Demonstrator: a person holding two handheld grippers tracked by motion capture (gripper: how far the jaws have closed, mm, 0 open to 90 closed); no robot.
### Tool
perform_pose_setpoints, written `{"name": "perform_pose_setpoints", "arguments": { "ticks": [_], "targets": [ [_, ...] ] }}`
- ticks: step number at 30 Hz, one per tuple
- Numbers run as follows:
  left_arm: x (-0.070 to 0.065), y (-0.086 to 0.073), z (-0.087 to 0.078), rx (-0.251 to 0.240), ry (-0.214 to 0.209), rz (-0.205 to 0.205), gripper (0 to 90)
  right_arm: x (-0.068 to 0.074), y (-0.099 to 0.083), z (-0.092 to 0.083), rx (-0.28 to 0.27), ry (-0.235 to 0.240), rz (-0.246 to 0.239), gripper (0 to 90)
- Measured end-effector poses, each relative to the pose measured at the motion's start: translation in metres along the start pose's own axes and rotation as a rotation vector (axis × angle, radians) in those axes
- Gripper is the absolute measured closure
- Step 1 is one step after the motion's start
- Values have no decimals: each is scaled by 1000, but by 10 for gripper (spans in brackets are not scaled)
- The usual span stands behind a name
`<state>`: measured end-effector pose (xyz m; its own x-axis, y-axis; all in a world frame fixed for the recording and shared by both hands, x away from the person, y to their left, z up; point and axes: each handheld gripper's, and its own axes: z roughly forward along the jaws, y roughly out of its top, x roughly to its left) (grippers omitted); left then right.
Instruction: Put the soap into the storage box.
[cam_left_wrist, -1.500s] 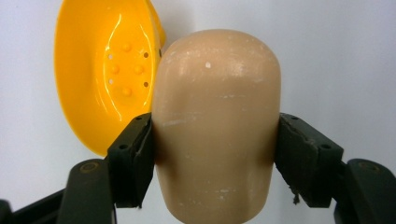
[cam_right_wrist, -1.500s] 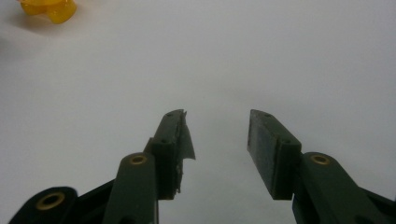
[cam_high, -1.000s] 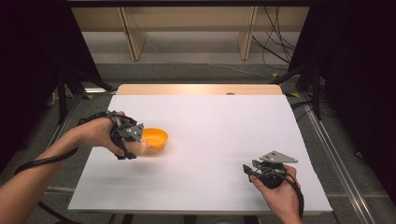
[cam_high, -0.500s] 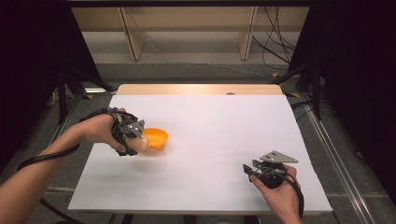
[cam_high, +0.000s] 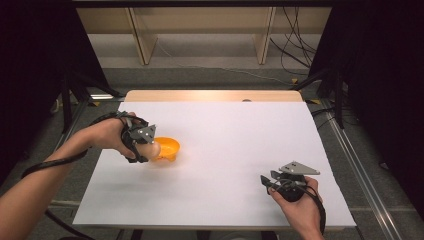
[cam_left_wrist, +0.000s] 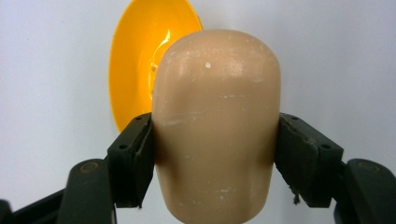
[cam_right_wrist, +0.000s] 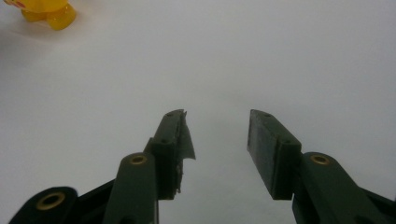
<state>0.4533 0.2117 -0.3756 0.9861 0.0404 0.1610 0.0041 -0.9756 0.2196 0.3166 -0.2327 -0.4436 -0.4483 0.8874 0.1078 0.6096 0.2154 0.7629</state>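
Left hand-held gripper (cam_high: 150, 148) clamped on the beige egg-shaped piece (cam_left_wrist: 215, 126), both pads tight on its flanks in the left gripper view. Vs 1 s ago: the left hand has shifted only slightly, the egg now sits at the near rim of the orange bowl (cam_high: 166, 148), overlapping its left edge from above. Grip unchanged. Bowl is on the left half of the white tabletop (cam_high: 240, 145), apparently in the same spot.

Right hand-held gripper (cam_high: 272, 182) parked near the front right corner, jaws apart, nothing between them; no change. Its view catches the bowl (cam_right_wrist: 44, 11) far off.

My read: carry is basically done, the egg is lined up for a drop into the bowl. Release not yet made.
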Motion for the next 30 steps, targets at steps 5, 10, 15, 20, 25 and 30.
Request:
{"name": "perform_pose_setpoints", "arguments": {
  "ticks": [5, 10, 15, 20, 25, 30],
  "targets": [
    [2, 0, 2, -8, 1, 0, 325, -1, 0, -1, -14, -6, -7, 570],
    [5, 0, 2, -6, 4, 10, 325, -1, 0, -1, -15, -13, -7, 569],
    [7, 2, 2, -6, 8, 13, 325, -1, 0, -1, -16, -14, -7, 569],
    [10, 3, 3, -14, 12, 17, 325, -1, 0, -1, -17, -14, -7, 569],
    [13, 4, 5, -19, 13, 17, 325, -1, 0, -1, -8, -15, 2, 569],
    [15, 6, 6, -17, 11, 19, 325, -1, 0, -1, -10, -15, 2, 569]
  ]
}}
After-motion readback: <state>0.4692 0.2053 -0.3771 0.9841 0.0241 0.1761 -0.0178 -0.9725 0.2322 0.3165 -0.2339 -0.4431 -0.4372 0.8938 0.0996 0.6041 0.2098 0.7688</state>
